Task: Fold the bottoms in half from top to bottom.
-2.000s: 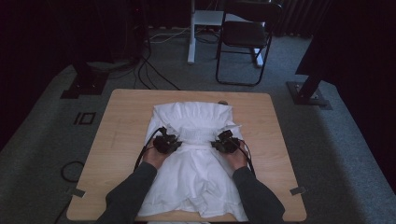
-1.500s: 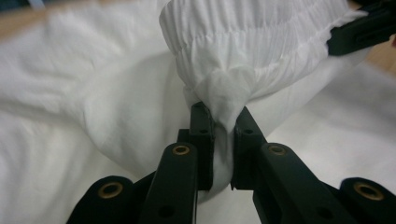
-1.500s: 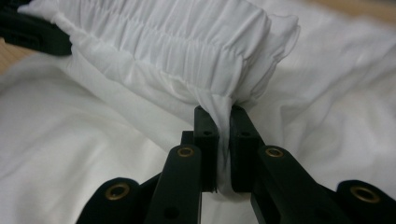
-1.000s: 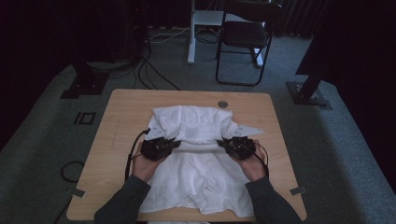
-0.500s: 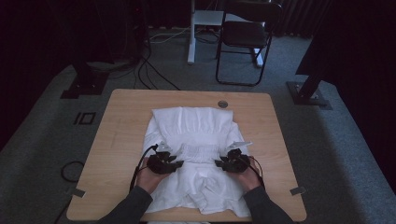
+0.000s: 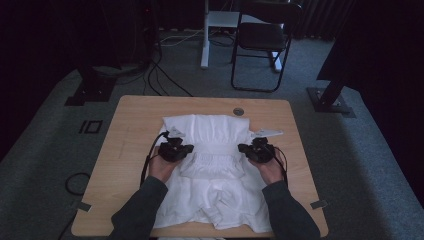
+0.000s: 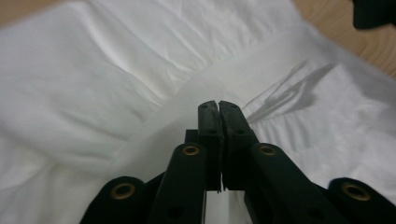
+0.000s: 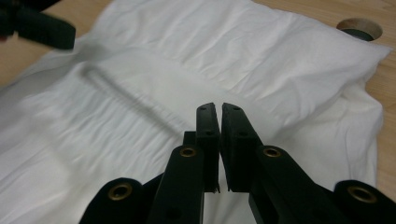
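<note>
- The light wooden table [image 6: 130, 150] bears the crumpled white cloth garment [image 6: 210, 131] at its middle, bare wood to left and right.
- The left gripper [image 6: 176, 150] pinches a fold of cloth.
- The right gripper [image 6: 256, 151] likewise clamps fabric; both hands rest low, level, well apart.

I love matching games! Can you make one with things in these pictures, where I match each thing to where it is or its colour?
Things:
1. garment
2. table
3. chair
4. round hole

Matches:
a. light wood
b. on the floor behind the table
c. white
d. at the table's far edge

Pairs: 1-c, 2-a, 3-b, 4-d
</note>
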Demonstrator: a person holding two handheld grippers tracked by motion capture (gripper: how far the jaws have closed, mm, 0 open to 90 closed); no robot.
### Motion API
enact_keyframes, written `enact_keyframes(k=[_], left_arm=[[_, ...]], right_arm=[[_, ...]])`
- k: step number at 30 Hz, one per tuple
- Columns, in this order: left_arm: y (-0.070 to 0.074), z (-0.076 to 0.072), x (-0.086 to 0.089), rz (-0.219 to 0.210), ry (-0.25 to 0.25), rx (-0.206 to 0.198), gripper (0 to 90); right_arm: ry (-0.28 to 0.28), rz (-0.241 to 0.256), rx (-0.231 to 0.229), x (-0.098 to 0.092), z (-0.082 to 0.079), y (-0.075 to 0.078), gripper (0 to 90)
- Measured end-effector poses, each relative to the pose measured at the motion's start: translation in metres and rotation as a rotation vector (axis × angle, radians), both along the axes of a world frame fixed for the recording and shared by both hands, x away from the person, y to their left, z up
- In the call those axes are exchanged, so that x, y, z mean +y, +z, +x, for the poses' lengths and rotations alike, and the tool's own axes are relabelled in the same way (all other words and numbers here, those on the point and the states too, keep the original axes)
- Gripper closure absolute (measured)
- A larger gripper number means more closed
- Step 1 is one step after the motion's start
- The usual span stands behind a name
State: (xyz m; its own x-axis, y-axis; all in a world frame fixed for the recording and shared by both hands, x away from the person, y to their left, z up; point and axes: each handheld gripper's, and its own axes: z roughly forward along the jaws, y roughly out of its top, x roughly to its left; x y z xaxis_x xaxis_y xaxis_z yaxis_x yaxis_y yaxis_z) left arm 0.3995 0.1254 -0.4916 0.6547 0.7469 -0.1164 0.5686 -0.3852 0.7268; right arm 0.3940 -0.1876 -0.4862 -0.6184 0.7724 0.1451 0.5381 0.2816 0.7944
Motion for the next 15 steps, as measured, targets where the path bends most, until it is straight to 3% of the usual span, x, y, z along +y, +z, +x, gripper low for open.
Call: enact_keyframes(k=[1,2,3,4,5,6,7,9,10,13,14,15], left_arm=[[0.000,0.000,0.000,0.000,0.000,0.000,86.1],[-0.012,0.006,-0.006,0.030,-0.008,0.035,85.7],[-0.012,0.006,-0.006,0.030,-0.008,0.035,85.6],[-0.024,0.011,-0.008,0.051,0.000,0.070,85.6],[-0.024,0.011,-0.008,0.051,0.000,0.070,85.6],[-0.028,0.012,-0.007,0.044,0.001,0.081,85.6],[-0.030,0.012,-0.007,0.041,0.002,0.086,85.6],[-0.032,0.010,-0.006,0.047,-0.003,0.084,85.5],[-0.031,0.002,-0.005,0.043,-0.006,0.071,84.9],[-0.031,-0.007,-0.004,0.039,-0.015,0.054,84.0],[-0.031,-0.020,-0.003,0.017,-0.033,0.026,83.1],[-0.031,-0.020,-0.003,0.017,-0.033,0.026,82.5]], right_arm=[[0.000,0.000,0.000,0.000,0.000,0.000,85.5],[-0.022,-0.043,0.019,0.006,0.015,-0.010,83.0],[-0.022,-0.043,0.019,0.006,0.015,-0.010,83.0],[-0.039,-0.086,0.051,0.010,0.026,-0.022,82.7],[-0.039,-0.086,0.051,0.010,0.026,-0.022,82.7],[-0.036,-0.094,0.100,0.011,0.033,-0.033,81.9],[-0.036,-0.094,0.100,0.011,0.033,-0.033,81.9],[-0.021,-0.101,0.136,0.011,0.036,-0.042,81.5],[0.012,-0.093,0.150,0.011,0.033,-0.046,81.2],[0.030,-0.085,0.145,0.011,0.028,-0.048,80.6],[0.056,-0.052,0.138,0.008,0.019,-0.046,80.4],[0.056,-0.052,0.138,0.008,0.019,-0.046,80.4]])
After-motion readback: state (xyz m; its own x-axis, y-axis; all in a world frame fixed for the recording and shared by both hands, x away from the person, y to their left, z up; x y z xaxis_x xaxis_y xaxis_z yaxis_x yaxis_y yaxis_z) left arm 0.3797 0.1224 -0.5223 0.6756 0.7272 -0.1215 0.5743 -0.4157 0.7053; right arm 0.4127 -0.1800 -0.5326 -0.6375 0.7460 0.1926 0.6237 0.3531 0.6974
